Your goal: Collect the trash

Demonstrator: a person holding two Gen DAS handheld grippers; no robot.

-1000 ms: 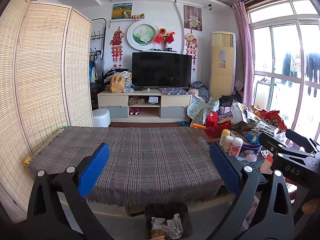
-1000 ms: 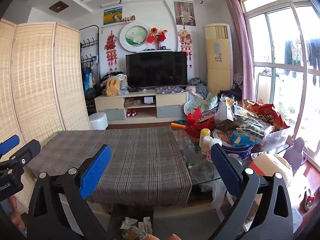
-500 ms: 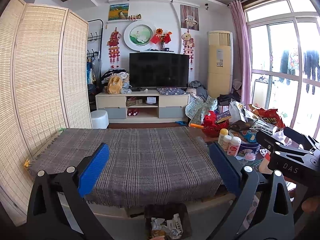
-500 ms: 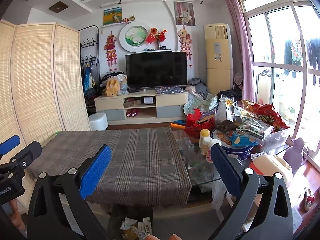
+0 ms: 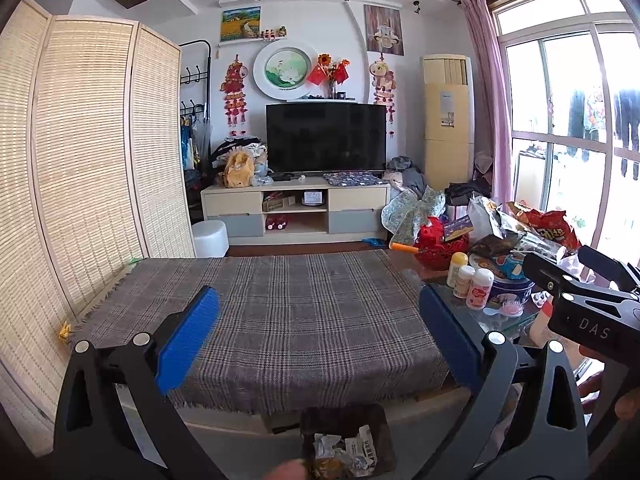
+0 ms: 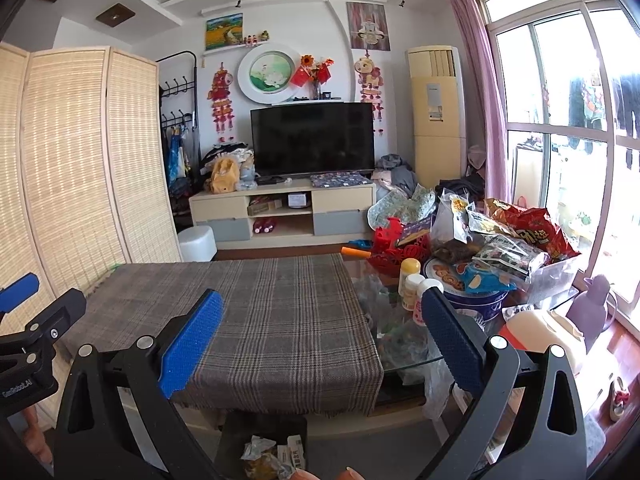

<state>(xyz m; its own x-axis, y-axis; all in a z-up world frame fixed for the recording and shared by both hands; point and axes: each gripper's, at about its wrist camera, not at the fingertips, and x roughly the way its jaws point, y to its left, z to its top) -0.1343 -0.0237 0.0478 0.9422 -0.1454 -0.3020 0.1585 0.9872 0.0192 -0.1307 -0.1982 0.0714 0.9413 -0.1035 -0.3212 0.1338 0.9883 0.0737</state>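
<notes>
A dark bin [image 5: 344, 432] holding crumpled wrappers [image 5: 348, 450] stands on the floor below the table's near edge; it shows too in the right wrist view as the bin [image 6: 240, 428] with wrappers [image 6: 272, 458]. My left gripper [image 5: 316, 340] is open above the plaid cloth [image 5: 280, 312], nothing between its blue pads. My right gripper [image 6: 320, 340] is open as well and holds nothing. Each gripper appears at the edge of the other's view: the right gripper [image 5: 580, 300], the left gripper [image 6: 24, 320].
The glass end of the table [image 6: 400, 344] carries snack bags [image 6: 520, 232], a blue tin [image 6: 476, 300], small bottles [image 6: 412, 284] and a red basket [image 6: 396, 252]. A bamboo screen [image 5: 88, 184] stands left. A TV stand [image 5: 296, 208] and white stool [image 5: 210, 238] lie beyond.
The left wrist view has tilted up a little and shifted slightly; both grippers stay open and empty. The right gripper has barely moved.
</notes>
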